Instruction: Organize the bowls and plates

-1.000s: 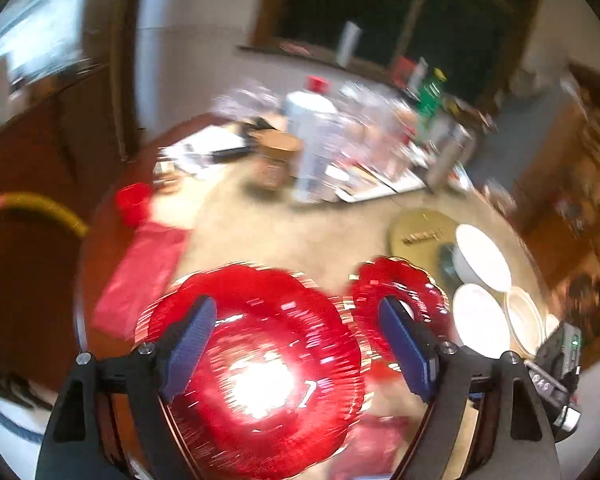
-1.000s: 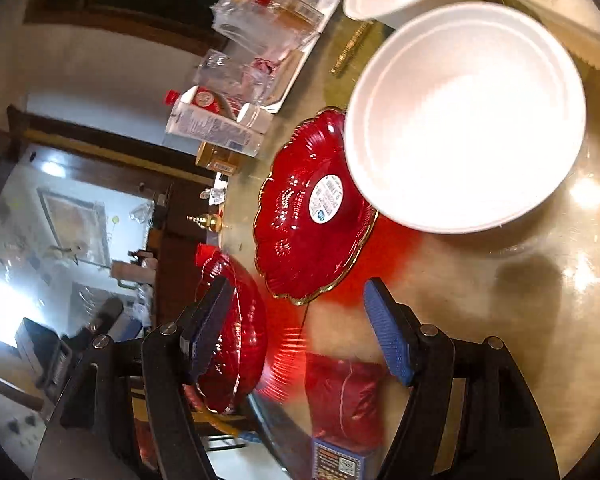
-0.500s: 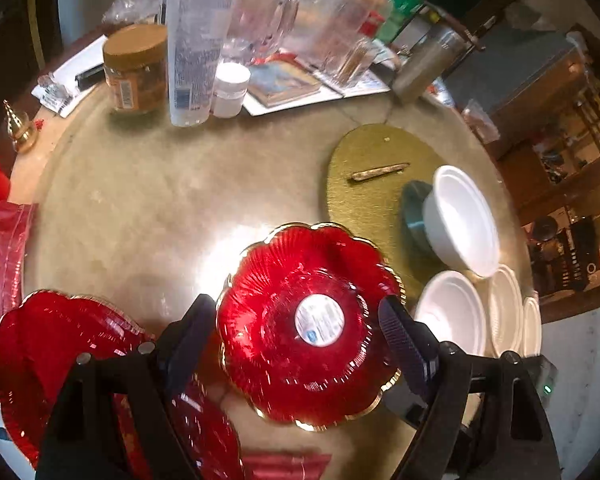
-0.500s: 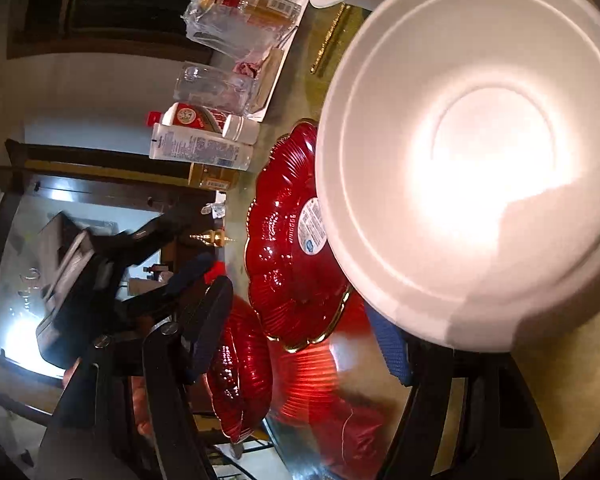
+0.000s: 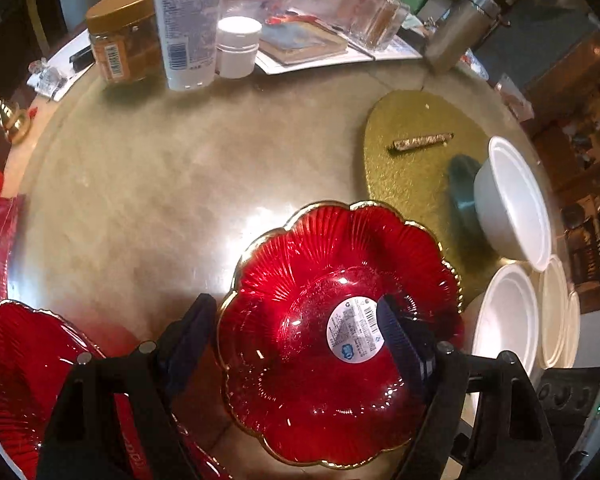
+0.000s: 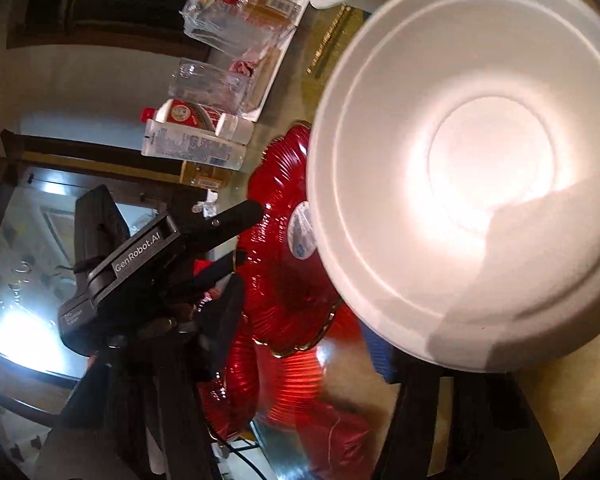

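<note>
So the round counter (image 5: 148,200) has my red scalloped plate (image 5: 332,320) sitting flat near the front edge, a second red plate (image 5: 24,364) off at the lower left, and the white foam bowls (image 5: 512,200) clustered to the right. My left gripper (image 5: 300,332) hangs over the stickered plate with fingers apart, one outside the rim and one over the middle, nothing pinched yet. That plate looks stiff, glossy and slippery, so I'd bite the gold rim, while my right gripper (image 6: 308,332) is closing around the rim of a featherlight, easily crushed foam bowl (image 6: 472,160).
</note>
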